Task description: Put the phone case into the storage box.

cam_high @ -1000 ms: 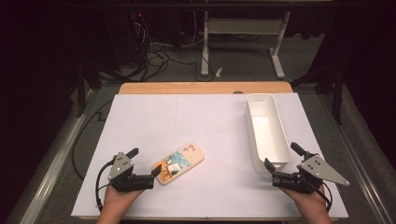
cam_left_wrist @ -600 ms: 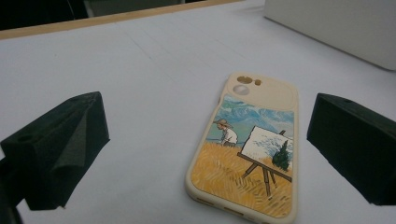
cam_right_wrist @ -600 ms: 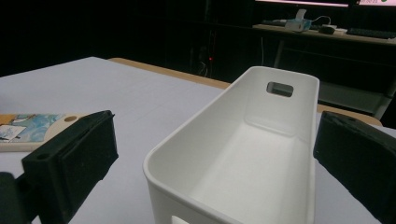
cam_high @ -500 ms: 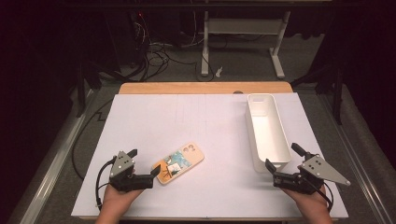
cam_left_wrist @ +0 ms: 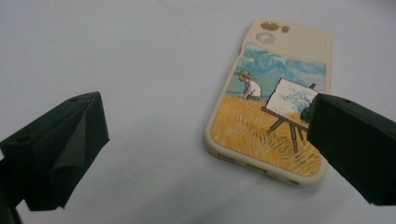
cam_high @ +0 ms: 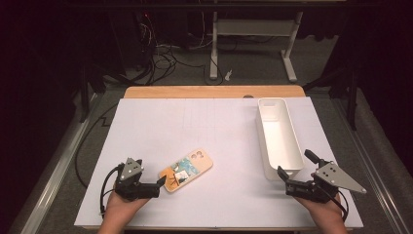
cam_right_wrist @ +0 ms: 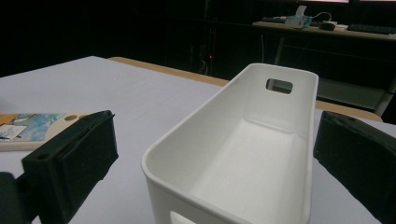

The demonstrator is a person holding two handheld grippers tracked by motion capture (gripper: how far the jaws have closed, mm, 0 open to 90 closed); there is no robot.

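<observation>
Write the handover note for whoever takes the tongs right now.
Left tongs: open, low over the sheet at the near end of the phone case, one jaw above its corner, nothing gripped.
Right tongs: open, at the near end of the white bin, holding nothing.
The phone case lies flat, painted side up, on the white sheet, left of centre. The bin stands on the right and looks empty.
Done: both tongs are in position.
Left, probably: grip the case and put it in the bin.
</observation>
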